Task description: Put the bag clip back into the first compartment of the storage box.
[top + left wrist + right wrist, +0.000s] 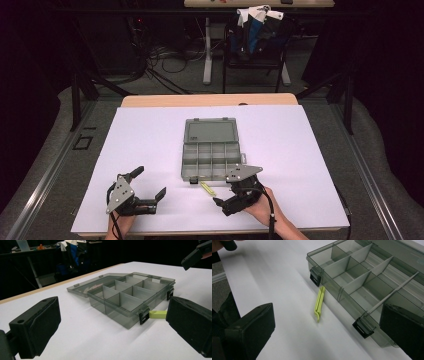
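A smoky-grey compartment box [210,159] lies open at the middle of the white board [150,135], its lid [210,130] folded flat away from me. Its cells look empty in both gripper views. A small yellow-green plastic clip [207,188] lies on the board against the box's front wall, between the two black latches [315,276]. My left gripper [150,182] rests near the board's front left, open and holding nothing, facing the box [130,295] and the clip [158,314]. My right gripper [226,194] stands open just right of the clip [319,303], at the box's [362,277] front right corner.
The board's front edge [210,231] runs just under my hands. Behind the table stand a chair [255,45] draped with clothing, a desk leg [207,50] and floor cables [165,60]. Black frame posts [76,95] flank the table. Bare white board spreads left and right of the box.
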### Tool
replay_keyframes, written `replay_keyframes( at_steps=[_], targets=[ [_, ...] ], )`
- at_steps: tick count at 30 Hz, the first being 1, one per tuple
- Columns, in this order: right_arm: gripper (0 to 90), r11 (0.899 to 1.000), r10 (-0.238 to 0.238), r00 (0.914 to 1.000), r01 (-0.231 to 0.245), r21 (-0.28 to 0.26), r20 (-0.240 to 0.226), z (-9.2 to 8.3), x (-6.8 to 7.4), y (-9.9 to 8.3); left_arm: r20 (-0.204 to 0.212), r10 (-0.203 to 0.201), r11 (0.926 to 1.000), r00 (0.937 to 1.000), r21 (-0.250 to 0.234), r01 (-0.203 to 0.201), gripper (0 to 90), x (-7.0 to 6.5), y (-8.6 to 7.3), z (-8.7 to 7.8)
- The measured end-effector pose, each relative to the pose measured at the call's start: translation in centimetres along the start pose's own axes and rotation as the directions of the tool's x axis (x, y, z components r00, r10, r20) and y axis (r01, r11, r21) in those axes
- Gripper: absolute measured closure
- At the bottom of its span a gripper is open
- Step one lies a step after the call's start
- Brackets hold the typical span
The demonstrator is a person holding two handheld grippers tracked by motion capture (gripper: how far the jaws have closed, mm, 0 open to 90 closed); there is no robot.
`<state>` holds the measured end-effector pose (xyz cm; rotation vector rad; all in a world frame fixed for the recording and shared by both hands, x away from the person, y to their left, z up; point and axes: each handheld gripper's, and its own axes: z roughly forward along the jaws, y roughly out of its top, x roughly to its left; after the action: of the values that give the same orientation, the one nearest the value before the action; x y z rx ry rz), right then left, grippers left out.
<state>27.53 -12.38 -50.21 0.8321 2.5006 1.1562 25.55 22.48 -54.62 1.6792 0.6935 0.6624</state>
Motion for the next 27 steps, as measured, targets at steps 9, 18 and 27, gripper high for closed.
replay_keyframes(
  at_steps=[9,18,27],
  targets=[
    [10.1,0.999,-0.003,0.9999,0.003,0.036,-0.012,0.9,0.6,0.5,0.003,0.002,1.0000,1.0000,-0.001,-0.002,0.0,0.0,0.0,0.0],
    [25.5,0.997,0.025,0.9991,-0.023,0.073,-0.036,2.5,0.5,0.7,0.007,0.002,1.0000,1.0000,-0.005,-0.002,0.0,0.0,0.0,-0.1],
    [52.1,0.991,0.023,0.9994,-0.019,0.129,-0.026,5.1,0.7,0.9,0.005,0.003,1.0000,1.0000,-0.003,-0.003,0.0,0.0,0.0,-0.1]
  ],
)
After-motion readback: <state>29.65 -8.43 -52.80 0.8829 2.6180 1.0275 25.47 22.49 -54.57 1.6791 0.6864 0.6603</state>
